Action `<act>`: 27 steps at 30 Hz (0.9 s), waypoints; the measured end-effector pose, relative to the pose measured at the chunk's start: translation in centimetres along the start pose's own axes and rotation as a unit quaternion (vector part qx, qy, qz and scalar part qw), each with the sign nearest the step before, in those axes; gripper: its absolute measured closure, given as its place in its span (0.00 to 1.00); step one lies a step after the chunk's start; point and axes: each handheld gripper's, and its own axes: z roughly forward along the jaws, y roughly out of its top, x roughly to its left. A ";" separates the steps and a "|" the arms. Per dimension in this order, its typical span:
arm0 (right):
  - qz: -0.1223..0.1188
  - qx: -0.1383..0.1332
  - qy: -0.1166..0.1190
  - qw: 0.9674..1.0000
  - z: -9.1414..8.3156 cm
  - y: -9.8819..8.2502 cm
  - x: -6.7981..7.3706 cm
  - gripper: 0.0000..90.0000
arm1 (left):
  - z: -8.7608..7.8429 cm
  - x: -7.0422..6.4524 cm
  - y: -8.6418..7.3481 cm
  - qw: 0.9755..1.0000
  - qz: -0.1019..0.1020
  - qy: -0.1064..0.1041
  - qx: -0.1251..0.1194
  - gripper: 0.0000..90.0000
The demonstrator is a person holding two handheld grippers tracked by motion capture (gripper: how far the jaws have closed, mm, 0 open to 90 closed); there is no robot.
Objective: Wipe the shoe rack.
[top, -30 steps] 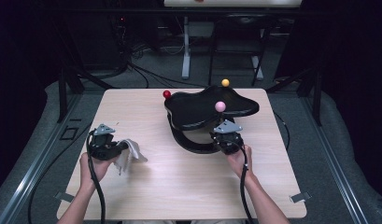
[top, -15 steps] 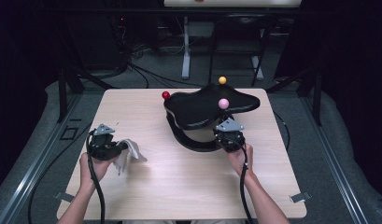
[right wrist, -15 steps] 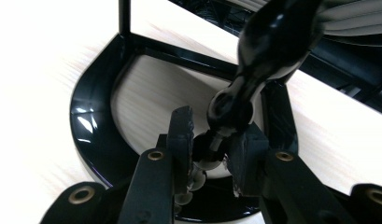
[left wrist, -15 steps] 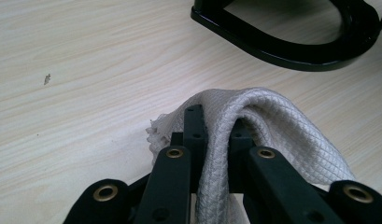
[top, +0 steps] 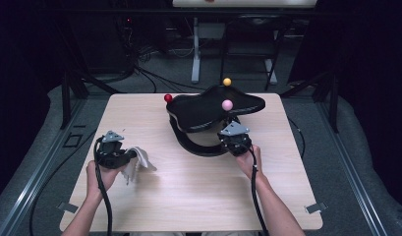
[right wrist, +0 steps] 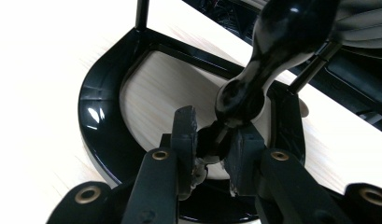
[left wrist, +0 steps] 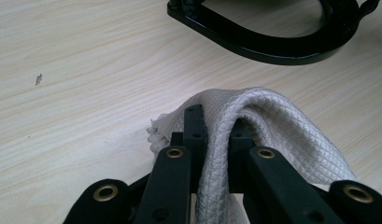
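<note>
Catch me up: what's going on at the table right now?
A person holds a gripper in each hand at a wooden table. The left gripper is shut on a folded grey cloth near the table's left side. The right gripper is clamped on the stem of a glossy black stand with a curved base and three coloured balls. The cloth lies apart from the stand, so no wiping has begun.

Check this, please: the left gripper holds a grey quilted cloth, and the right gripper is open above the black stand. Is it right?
Not quite. The right gripper is not open above the black stand: the right gripper view shows its jaws shut on the stand's upright black post. The rest holds: the left gripper holds the grey quilted cloth.
</note>
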 end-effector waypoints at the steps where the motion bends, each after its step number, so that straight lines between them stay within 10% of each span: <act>1: 0.002 0.001 -0.001 1.000 0.0 0.1 0.1 0.83 | 0.1 0.1 0.0 1.000 -0.001 0.000 0.001 0.92; 6: 0.036 -0.013 -0.009 0.999 -0.6 0.2 0.6 0.72 | 0.3 0.4 0.2 1.000 -0.006 -0.003 0.003 0.92; 11: 0.085 -0.020 -0.018 0.996 -1.4 -0.1 0.7 0.83 | 0.7 0.8 0.8 1.000 -0.007 0.002 0.001 0.92; 27: 0.059 -0.012 -0.004 0.998 -1.8 0.0 1.2 0.84 | 2.2 0.1 4.9 1.000 0.025 0.008 0.004 0.92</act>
